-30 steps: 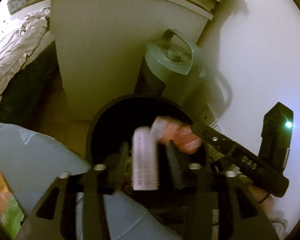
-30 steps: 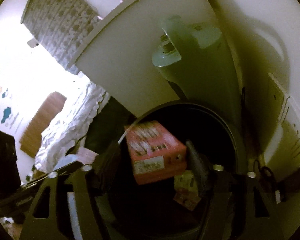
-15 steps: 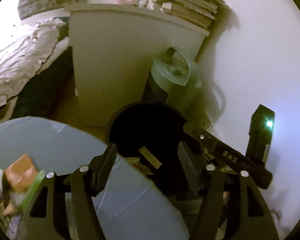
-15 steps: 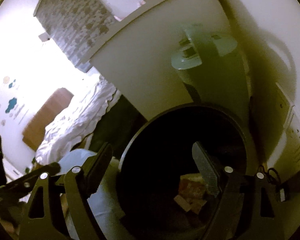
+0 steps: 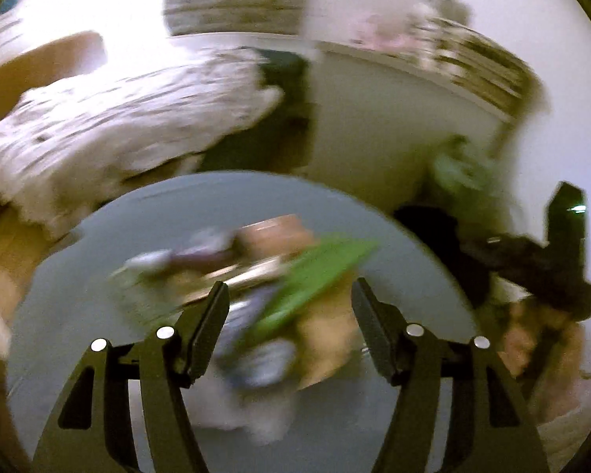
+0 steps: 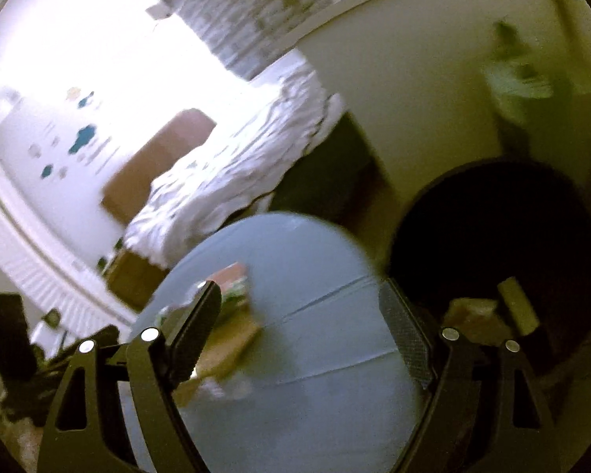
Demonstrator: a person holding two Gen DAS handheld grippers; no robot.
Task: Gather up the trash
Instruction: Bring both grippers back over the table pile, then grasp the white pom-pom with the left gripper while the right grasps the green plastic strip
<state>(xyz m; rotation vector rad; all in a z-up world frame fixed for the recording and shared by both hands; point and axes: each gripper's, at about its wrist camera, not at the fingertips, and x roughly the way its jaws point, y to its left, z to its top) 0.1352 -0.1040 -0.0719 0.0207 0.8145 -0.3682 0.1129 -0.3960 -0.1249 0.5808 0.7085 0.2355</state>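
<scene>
green wrapper [image 5: 315, 276] beyond left gripper [image 5: 291, 295], jaws apart, nothing gripped

blurred trash pile [image 5: 272, 276] with a green wrapper [image 5: 315, 276] lies on the round grey table [image 5: 138, 228].

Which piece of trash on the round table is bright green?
The flat green wrapper, lying slanted across the pile on the table. The box behind it is orange-brown; the other scraps look pale or purplish.

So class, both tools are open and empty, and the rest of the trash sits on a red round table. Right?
Not quite. The round table is blue-grey, as the right wrist view shows. The trash does sit on it, and the left tool and right tool are open and empty.
</scene>
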